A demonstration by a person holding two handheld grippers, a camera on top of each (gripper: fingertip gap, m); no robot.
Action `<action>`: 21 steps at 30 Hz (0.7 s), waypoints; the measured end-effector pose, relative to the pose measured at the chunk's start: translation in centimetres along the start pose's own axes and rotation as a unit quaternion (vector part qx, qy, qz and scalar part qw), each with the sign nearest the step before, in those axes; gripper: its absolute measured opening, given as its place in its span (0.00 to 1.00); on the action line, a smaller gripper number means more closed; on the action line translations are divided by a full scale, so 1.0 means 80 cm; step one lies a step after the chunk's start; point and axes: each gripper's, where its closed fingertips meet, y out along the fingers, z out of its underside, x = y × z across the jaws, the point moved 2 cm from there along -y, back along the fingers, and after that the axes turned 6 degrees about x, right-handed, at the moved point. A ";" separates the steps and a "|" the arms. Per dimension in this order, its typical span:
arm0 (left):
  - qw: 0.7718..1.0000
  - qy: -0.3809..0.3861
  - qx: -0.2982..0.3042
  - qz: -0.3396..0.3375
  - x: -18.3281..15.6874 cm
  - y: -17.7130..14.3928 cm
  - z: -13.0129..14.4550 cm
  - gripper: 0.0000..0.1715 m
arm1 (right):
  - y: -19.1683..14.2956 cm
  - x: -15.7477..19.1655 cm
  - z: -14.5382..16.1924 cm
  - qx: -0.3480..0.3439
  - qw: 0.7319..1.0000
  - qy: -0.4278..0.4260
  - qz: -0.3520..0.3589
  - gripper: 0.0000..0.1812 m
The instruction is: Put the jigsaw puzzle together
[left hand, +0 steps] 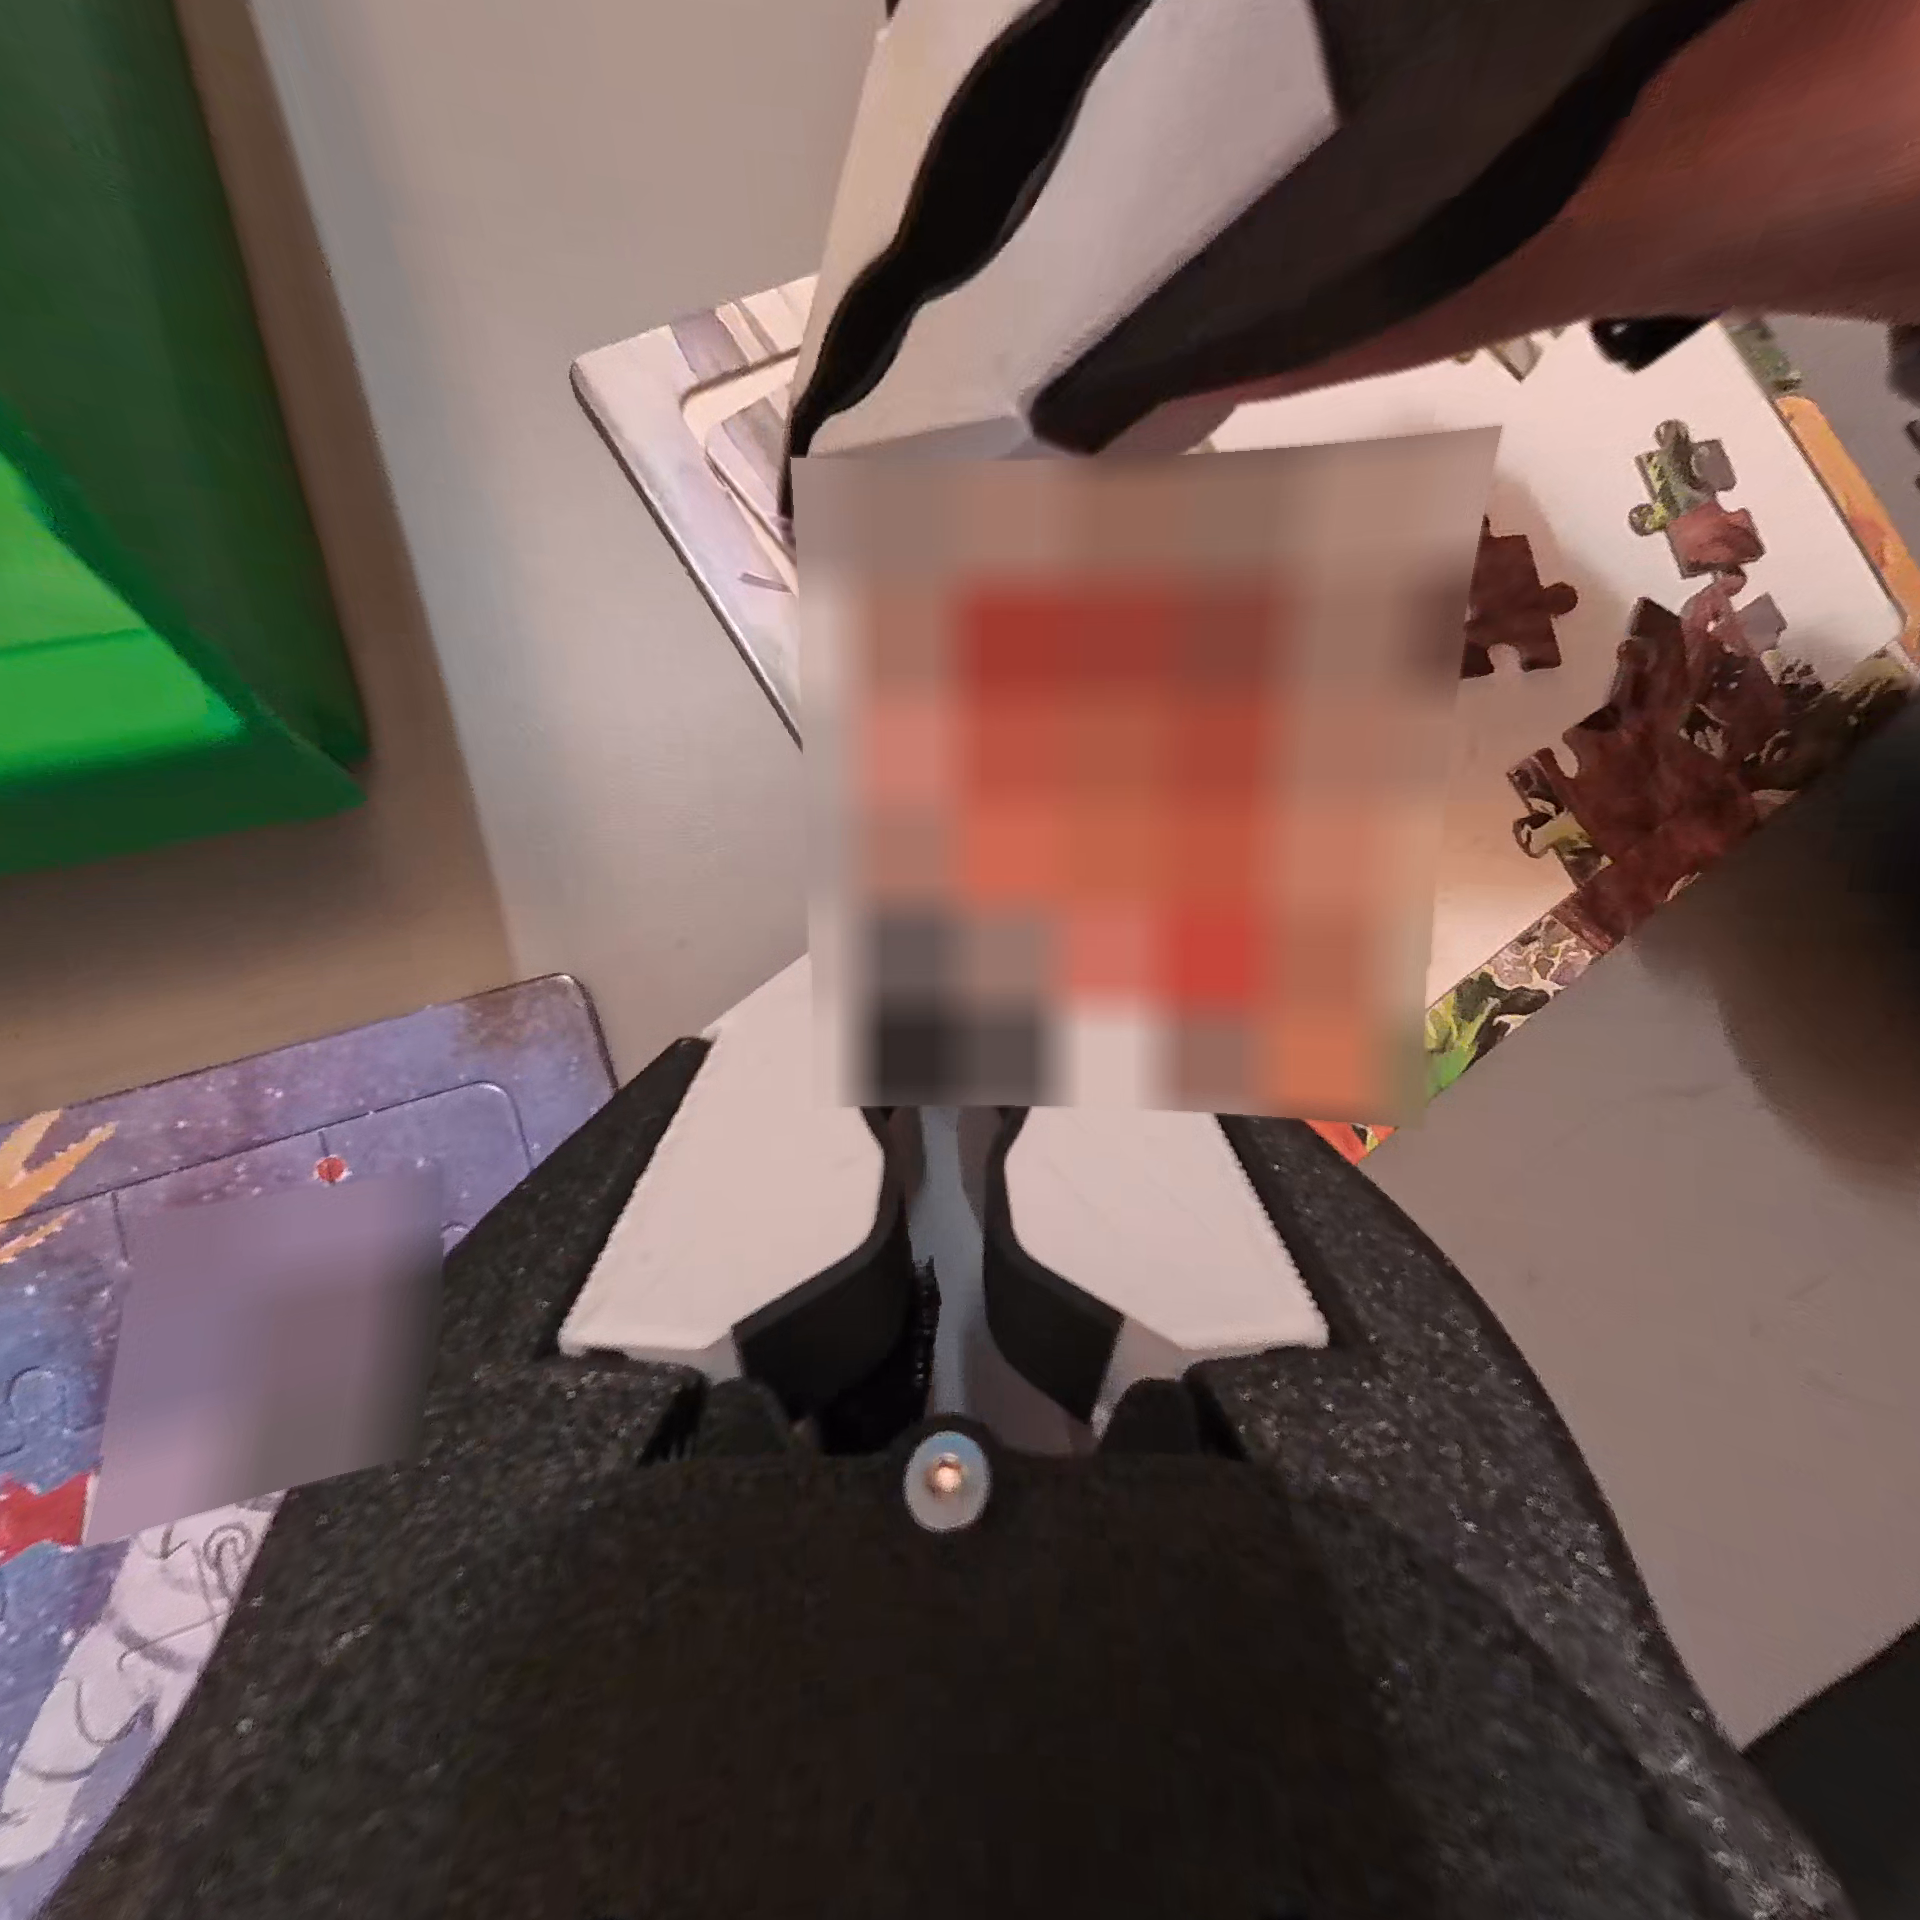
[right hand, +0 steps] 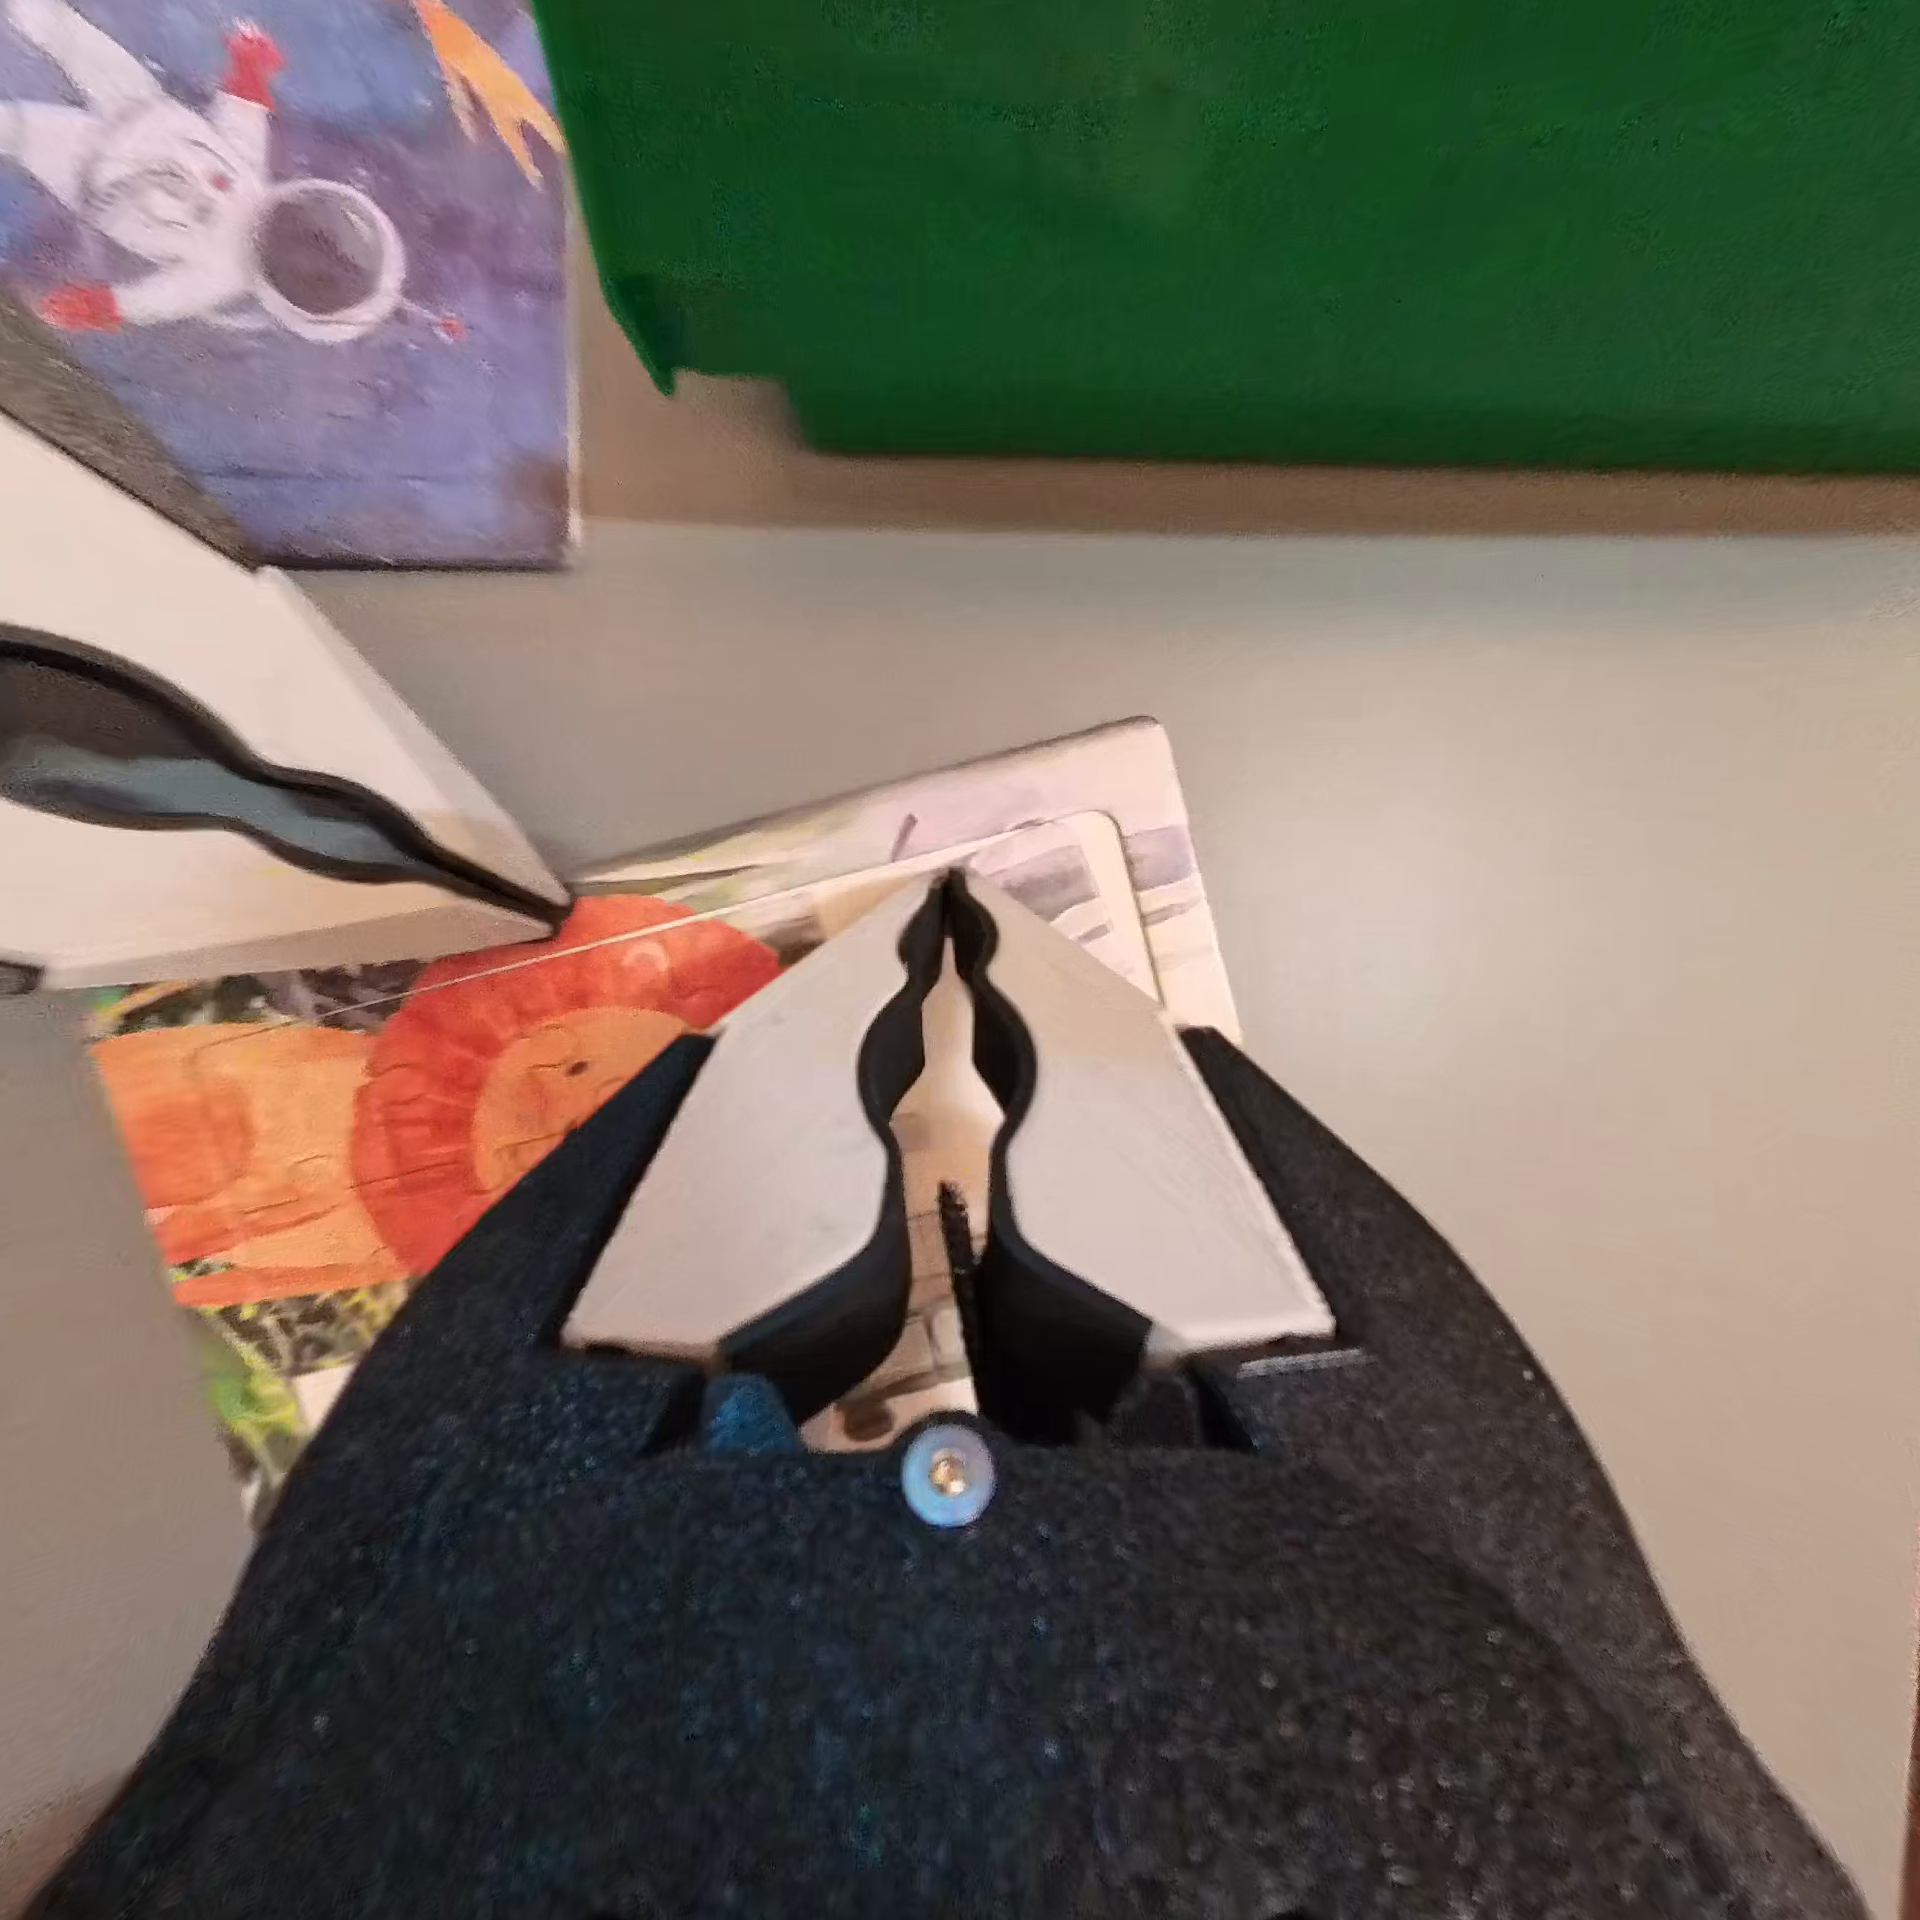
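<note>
A puzzle tray (right hand: 1169, 769) lies on the table, and a thin lion picture sheet (right hand: 499, 1081) lies over its near part. My right gripper (right hand: 948, 885) is shut, with its pads meeting on the sheet's pale top edge. My left gripper (right hand: 556, 902) reaches in from the left. It is shut, with its tip pinched on the sheet at the orange mane. In the left wrist view a mosaic patch hides my left fingertips, and only the finger bases (left hand: 665, 1195) show. There the right gripper (left hand: 805, 442) hangs over the tray's corner (left hand: 623, 384). Brown puzzle pieces (left hand: 1704, 727) lie in the tray's pale bed.
A green bin (right hand: 1247, 208) stands behind the tray and also shows in the left wrist view (left hand: 104, 623). A second puzzle with a purple space picture (left hand: 312, 1101) lies to the left, and it shows in the right wrist view (right hand: 364, 416) too. A gloved hand (left hand: 1455, 156) holds the right gripper.
</note>
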 end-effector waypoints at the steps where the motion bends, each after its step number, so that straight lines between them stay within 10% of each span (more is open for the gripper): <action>1: 1.000 0.000 -0.002 0.005 0.000 0.000 0.001 0.00 | 0.002 -0.001 0.000 -0.002 1.000 0.002 0.000 0.00; 21: 1.000 0.005 -0.010 0.013 0.001 -0.001 -0.001 0.00 | 0.000 -0.026 0.001 -0.009 1.000 0.007 0.023 0.00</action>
